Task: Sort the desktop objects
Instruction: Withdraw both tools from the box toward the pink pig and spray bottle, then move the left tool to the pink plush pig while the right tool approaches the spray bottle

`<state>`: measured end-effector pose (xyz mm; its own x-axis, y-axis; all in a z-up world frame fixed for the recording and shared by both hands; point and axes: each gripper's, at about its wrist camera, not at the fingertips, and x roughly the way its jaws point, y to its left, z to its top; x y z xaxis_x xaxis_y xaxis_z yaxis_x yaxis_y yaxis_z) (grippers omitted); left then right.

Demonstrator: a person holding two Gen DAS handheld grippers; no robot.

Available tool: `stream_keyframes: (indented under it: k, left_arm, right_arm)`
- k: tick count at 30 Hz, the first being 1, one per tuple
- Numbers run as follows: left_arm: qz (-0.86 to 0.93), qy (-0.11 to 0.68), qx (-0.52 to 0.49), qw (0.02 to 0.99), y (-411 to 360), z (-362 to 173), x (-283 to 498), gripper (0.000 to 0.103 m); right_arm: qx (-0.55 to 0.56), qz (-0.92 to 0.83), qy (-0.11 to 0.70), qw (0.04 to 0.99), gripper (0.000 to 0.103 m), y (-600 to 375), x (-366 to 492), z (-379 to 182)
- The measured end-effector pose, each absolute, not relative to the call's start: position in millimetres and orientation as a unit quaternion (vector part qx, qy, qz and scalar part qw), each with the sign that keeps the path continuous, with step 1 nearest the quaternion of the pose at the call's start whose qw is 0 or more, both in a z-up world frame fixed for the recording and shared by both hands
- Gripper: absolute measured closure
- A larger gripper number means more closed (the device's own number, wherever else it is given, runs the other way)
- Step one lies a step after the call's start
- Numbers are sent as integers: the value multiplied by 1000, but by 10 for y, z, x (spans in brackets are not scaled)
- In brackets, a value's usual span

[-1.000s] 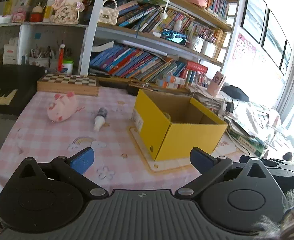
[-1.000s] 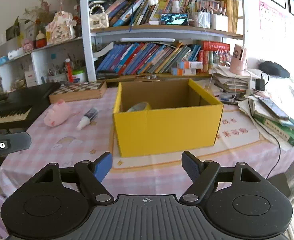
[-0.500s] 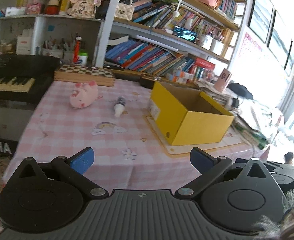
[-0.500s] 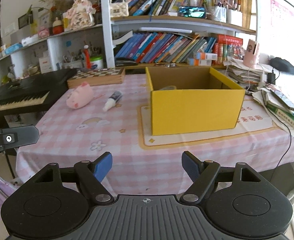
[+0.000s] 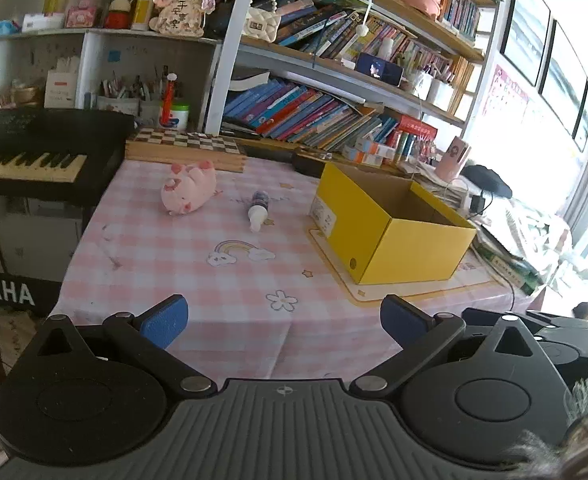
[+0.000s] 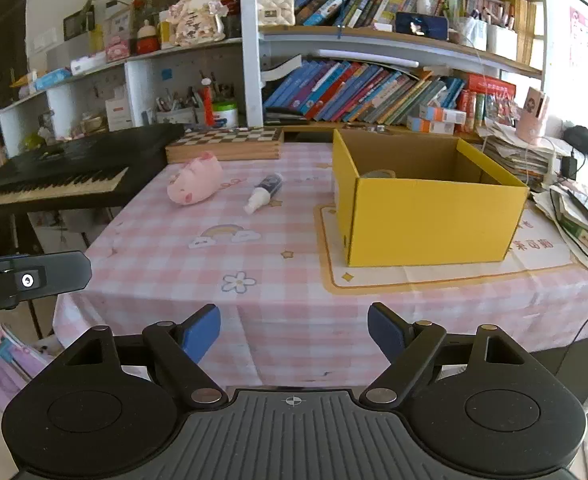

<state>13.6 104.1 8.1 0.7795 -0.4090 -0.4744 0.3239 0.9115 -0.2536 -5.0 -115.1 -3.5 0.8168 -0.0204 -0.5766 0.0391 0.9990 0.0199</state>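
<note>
Pink checked table (image 6: 294,300), yellow box (image 6: 429,224) hiding half-seen roll (image 6: 378,174)

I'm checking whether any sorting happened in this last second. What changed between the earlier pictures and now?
Both hand-held grippers, left and right, pulled back from the table; more of its near edge now shows. The right one's jaws are opening, with nothing between them. Nothing was picked up or released. The pig, bottle and yellow box stayed put.

The yellow box (image 6: 433,216) wall hides most of a tape roll (image 6: 378,174) inside
</note>
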Motion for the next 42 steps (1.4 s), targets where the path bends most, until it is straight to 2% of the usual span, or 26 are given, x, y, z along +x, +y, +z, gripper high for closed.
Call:
stream_keyframes:
  k: [27,42]
  left_arm:
    - [-114,282,-78,949,1493,13,396,0]
    - [-97,297,-75,947,1423,-57,780,0]
  right_arm:
    - [-18,49,314,948,20,-672,325,-54]
    - [-14,71,326,943,20,-706,771,-142]
